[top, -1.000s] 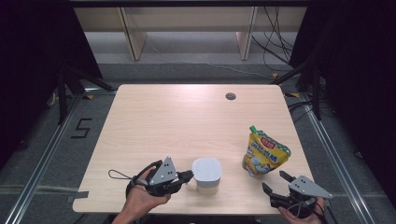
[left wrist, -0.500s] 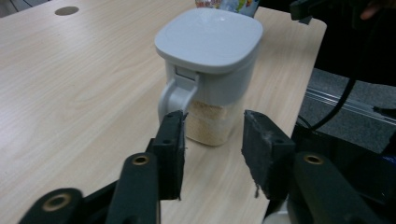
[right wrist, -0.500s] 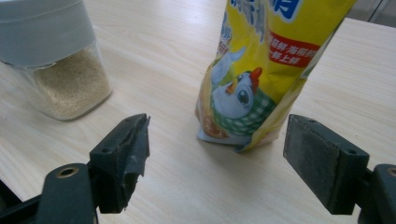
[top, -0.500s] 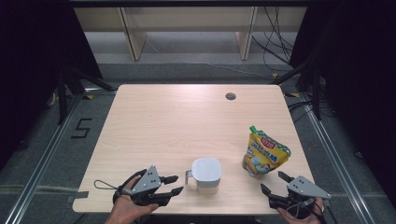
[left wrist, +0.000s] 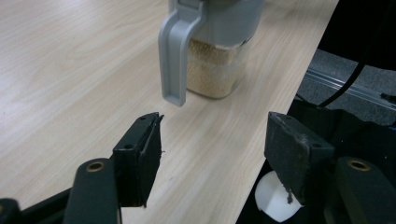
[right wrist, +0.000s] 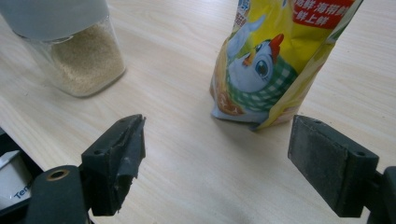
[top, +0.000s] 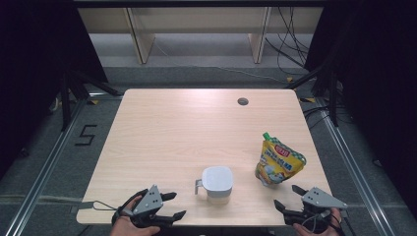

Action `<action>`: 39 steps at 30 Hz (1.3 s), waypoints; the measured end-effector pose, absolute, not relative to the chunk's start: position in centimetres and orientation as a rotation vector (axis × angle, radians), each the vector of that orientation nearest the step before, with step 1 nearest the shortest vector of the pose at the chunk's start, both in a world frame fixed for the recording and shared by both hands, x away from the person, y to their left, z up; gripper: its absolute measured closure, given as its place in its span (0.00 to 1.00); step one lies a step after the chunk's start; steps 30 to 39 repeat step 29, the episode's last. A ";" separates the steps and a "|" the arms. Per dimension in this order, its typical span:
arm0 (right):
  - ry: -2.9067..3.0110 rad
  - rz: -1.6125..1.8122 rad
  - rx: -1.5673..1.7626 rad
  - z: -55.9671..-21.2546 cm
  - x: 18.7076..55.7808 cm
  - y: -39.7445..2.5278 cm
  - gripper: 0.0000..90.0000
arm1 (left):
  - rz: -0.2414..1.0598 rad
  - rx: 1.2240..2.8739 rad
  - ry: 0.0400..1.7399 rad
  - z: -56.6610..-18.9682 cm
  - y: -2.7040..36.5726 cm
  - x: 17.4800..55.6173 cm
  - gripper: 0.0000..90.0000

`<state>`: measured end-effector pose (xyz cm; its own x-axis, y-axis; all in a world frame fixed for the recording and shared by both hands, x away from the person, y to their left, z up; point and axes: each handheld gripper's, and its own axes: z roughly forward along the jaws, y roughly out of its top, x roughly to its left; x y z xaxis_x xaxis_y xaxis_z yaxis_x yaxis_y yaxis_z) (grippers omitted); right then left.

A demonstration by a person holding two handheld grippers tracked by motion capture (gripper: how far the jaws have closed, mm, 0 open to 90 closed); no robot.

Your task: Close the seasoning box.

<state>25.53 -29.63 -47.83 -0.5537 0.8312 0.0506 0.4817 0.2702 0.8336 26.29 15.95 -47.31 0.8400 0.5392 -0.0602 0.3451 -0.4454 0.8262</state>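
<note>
the jar (left wrist: pixel 219 56) and the yellow pouch (right wrist: pixel 280 60) are cut off at the top edge — the pouch's print too.

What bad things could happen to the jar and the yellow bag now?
The jar stands close to the table's near edge, so a bump from the open left gripper might push it off or spill its grains. The bag stands upright on a narrow base, so the open right gripper could tip it over if it nudges rather than grabs.
</note>
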 end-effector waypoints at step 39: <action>2.152 1.186 1.198 -48.0 25.4 -29.8 0.22 | 0.276 2.118 0.692 -49.1 15.7 26.4 0.29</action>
